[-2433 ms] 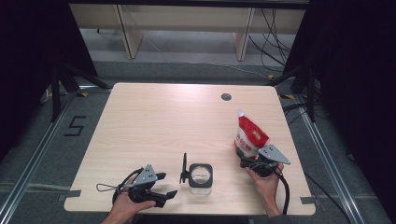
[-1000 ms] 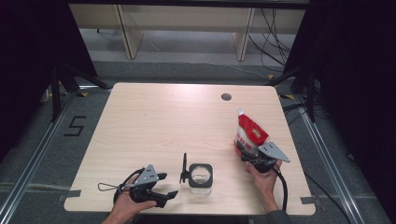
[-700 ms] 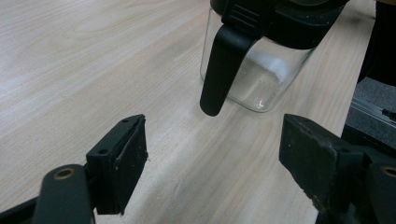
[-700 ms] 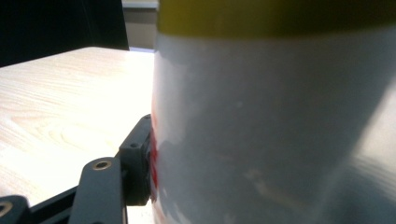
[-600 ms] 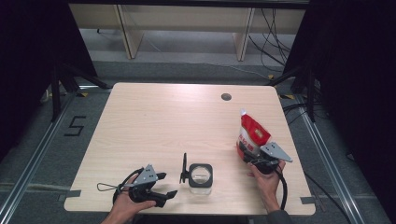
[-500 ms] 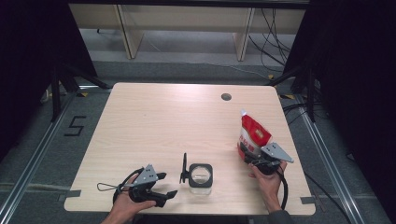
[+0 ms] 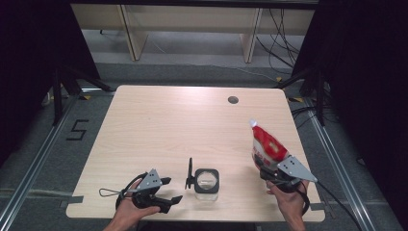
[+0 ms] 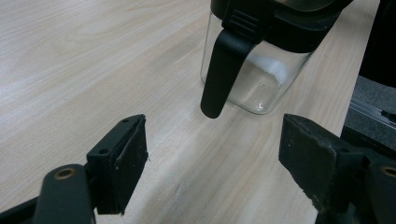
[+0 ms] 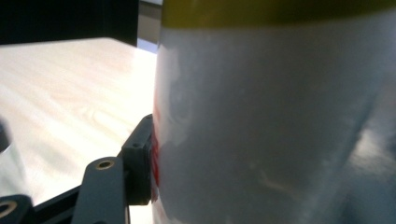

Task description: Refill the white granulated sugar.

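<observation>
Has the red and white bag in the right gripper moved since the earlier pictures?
Yes. The red and white bag, held by the right gripper, has moved slightly up and away from the glass jar, toward the table's right edge.

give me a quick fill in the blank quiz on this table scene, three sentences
1. The right gripper is closed on a red and white ____.
2. The left gripper has its jaws ____, with nothing between them.
3. The glass jar has a ____ lid.

Missing words: bag; open; black
</observation>
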{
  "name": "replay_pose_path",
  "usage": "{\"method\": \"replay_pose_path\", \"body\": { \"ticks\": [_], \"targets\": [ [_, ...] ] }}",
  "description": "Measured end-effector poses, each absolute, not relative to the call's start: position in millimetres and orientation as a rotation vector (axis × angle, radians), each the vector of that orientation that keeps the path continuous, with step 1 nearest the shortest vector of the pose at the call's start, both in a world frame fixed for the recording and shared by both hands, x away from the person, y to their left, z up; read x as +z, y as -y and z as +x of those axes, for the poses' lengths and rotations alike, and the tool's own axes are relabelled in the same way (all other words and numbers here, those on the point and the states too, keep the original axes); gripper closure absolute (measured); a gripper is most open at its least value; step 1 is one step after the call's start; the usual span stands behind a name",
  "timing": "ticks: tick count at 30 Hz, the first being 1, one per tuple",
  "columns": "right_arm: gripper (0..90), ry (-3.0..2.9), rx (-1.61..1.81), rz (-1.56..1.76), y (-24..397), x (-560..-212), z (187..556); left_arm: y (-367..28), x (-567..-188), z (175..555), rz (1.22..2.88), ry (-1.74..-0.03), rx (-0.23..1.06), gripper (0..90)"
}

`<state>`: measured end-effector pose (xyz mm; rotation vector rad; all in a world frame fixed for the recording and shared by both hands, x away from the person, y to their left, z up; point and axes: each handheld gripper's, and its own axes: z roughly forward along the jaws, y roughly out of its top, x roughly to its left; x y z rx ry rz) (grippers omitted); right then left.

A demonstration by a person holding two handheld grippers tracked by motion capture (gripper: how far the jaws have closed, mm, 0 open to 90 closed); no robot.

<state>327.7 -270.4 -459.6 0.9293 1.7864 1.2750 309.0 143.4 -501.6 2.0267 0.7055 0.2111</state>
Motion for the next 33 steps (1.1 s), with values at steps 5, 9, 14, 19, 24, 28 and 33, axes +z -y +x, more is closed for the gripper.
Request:
{"method": "replay_pose_path", "body": {
  "ticks": [5, 9, 14, 19, 24, 28, 33],
  "targets": [
    [39.5, -1.813, 1.193, 0.823, 276.9, -453.9, 307.1, -141.7, -502.0, 307.8, 2.024, -0.727, 0.208, 23.0],
    [39.5, -1.826, 1.156, 0.784, 277.5, -450.4, 295.8, -142.6, -502.2, 309.3, 2.029, -0.706, 0.213, 23.0],
    [39.6, -1.85, 1.074, 0.746, 270.1, -449.9, 285.1, -143.1, -502.0, 308.6, 2.019, -0.737, 0.208, 23.0],
    [39.7, -1.882, 0.985, 0.645, 262.5, -447.7, 276.4, -143.6, -501.5, 307.6, 2.017, -0.738, 0.198, 22.9],
    [39.7, -1.893, 0.874, 0.53, 254.5, -445.3, 265.1, -143.6, -501.7, 307.7, 2.019, -0.737, 0.209, 23.0],
    [39.8, -1.917, 0.767, 0.406, 242.8, -447.5, 255.1, -143.1, -502.0, 308.2, 2.029, -0.717, 0.208, 23.0],
    [39.9, -1.94, 0.651, 0.283, 229.1, -452.6, 249.8, -143.5, -501.8, 307.6, 2.029, -0.73, 0.21, 23.0]
  ]
}}
